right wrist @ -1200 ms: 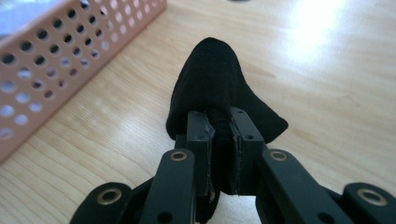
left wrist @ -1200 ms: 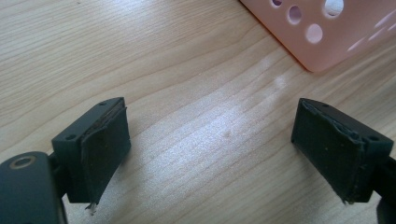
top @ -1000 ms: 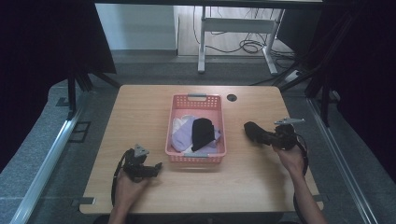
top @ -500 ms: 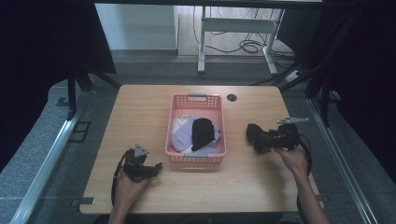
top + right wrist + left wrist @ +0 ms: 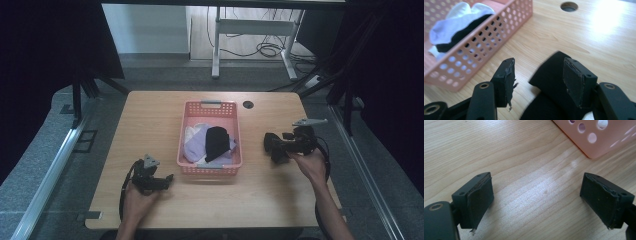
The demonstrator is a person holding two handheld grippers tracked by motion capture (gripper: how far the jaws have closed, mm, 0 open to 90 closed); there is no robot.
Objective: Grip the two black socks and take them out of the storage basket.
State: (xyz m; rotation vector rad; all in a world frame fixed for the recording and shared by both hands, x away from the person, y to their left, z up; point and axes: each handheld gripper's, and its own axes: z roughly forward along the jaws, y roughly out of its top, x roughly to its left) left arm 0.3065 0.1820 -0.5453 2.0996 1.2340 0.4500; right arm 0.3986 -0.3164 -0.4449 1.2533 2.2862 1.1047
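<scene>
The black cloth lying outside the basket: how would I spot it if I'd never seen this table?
Find the pink basket mid-table, then look right. The black cloth lies on bare wood by the right gripper, whose jaws have just been opening. The other black piece lies inside the basket on pale laundry.

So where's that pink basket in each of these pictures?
High view: the pink basket sits mid-table, holding pale and black clothes.
Left gripper view: one corner of it at top right.
Right gripper view: upper left, clothes inside.
Shared landmark: the wooden table under it.
</scene>
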